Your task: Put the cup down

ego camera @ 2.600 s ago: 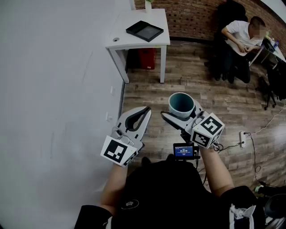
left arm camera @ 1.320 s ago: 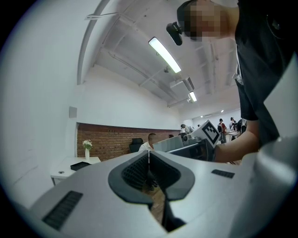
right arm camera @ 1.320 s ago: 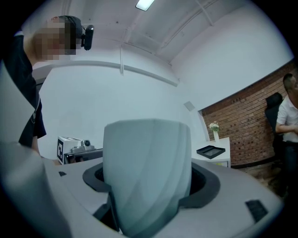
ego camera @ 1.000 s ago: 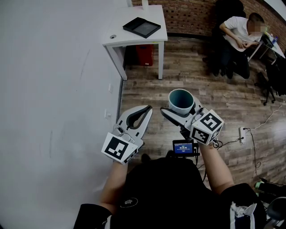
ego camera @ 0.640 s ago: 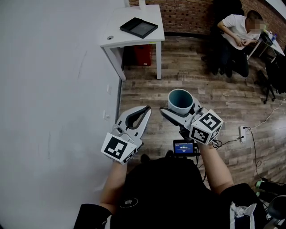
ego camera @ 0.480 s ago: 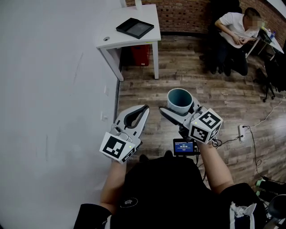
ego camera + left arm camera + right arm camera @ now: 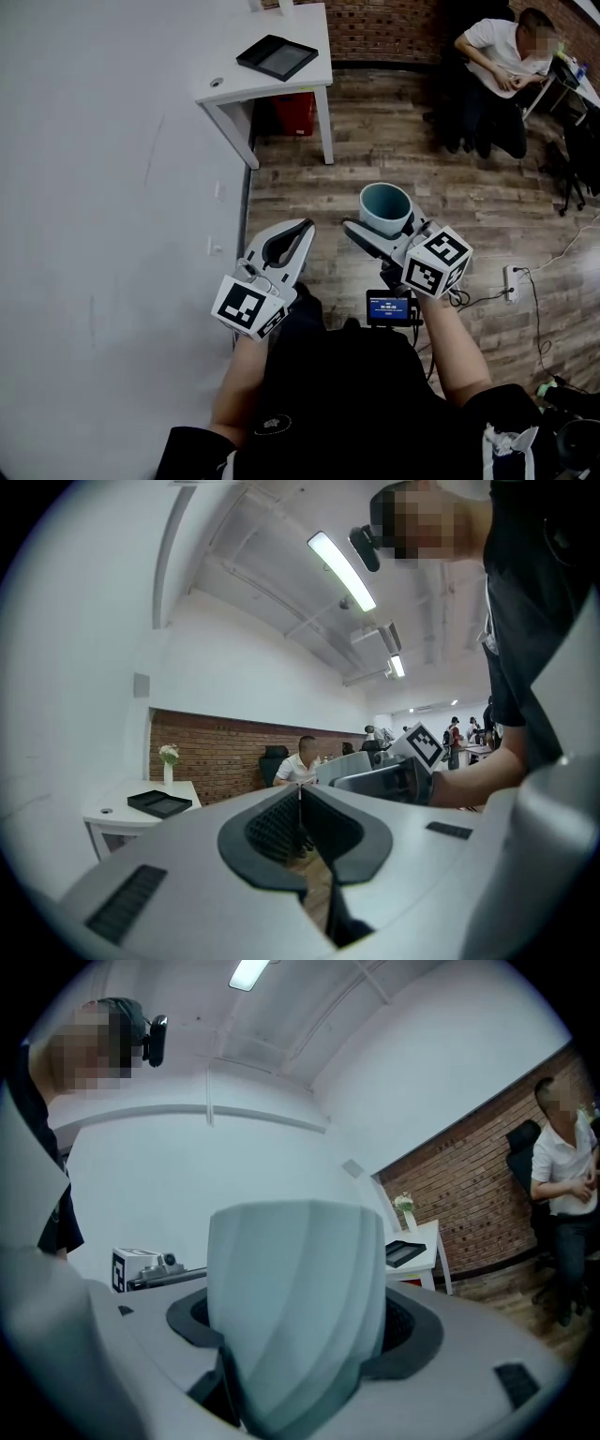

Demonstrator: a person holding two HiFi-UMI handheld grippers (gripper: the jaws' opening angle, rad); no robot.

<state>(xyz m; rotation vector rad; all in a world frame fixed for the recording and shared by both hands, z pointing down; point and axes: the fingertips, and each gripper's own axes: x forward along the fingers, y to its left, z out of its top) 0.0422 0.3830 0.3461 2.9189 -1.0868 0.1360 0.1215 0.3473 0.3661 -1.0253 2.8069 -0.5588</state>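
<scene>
Head view, hard to see: the bottom of the cup (image 7: 385,208) is hidden behind the right gripper (image 7: 383,225). The holder's hands are hidden under the marker cubes.
Head view, cup: it is blue-green, stands upright and looks empty. It sits between the right gripper's two jaws, up in the air over the wood floor (image 7: 375,150).
Head view, left gripper (image 7: 302,228): it is just beside the cup's gripper, with nothing in it.
Head view, desk (image 7: 291,82): it is white, stands by the wall, well apart from the cup, and carries a black tray (image 7: 277,56).
Left gripper view, jaws: the two jaws meet at the tips, and nothing is held between them.
Left gripper view, far things: the desk (image 7: 112,810) with the tray (image 7: 159,802) is at the left. A seated person (image 7: 300,764) is small and hard to make out.
Right gripper view, hard to see: the cup (image 7: 295,1288) fills the middle and hides what is behind it. Its inside cannot be seen.
Right gripper view, jaws: they press on the cup from both sides, low on its wall.
Right gripper view, desk (image 7: 422,1246): it is far off at the right of the cup.
</scene>
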